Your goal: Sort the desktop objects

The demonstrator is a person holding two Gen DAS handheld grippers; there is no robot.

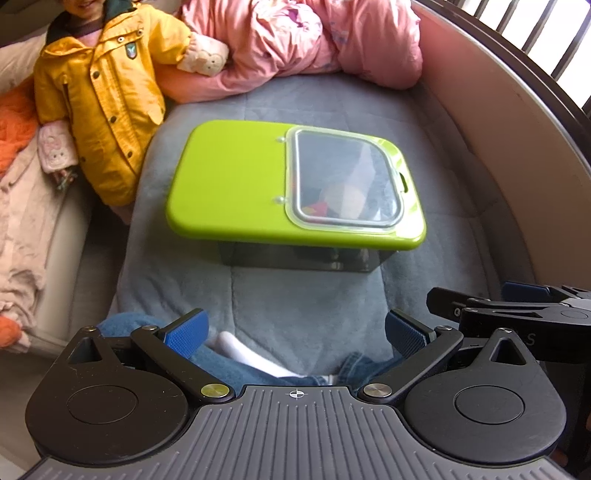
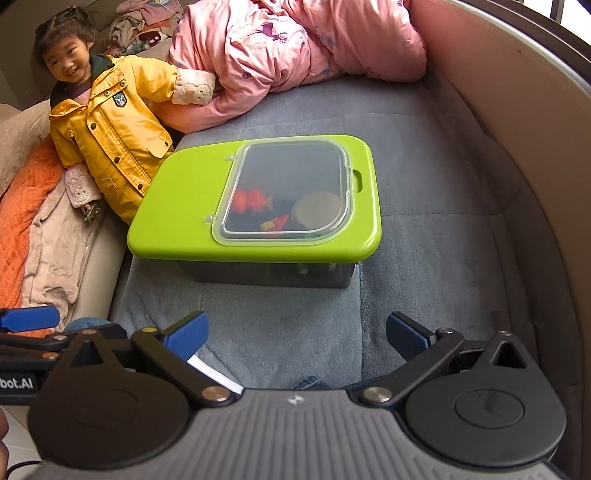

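The dark plastic box with a bright green lid sits on the grey blanket at 12 o'clock. Left gripper and right gripper gape, empty. It looks hard, smooth, maybe slippery; pinch the tab at the window's 3 o'clock edge.

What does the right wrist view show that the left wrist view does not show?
Only the right wrist view shows the red toys and a round tan item clearly through the clear hatch. Only the left wrist view shows window bars. Both show the green-lidded box, the grey blanket, a person's yellow jacket and open grippers.
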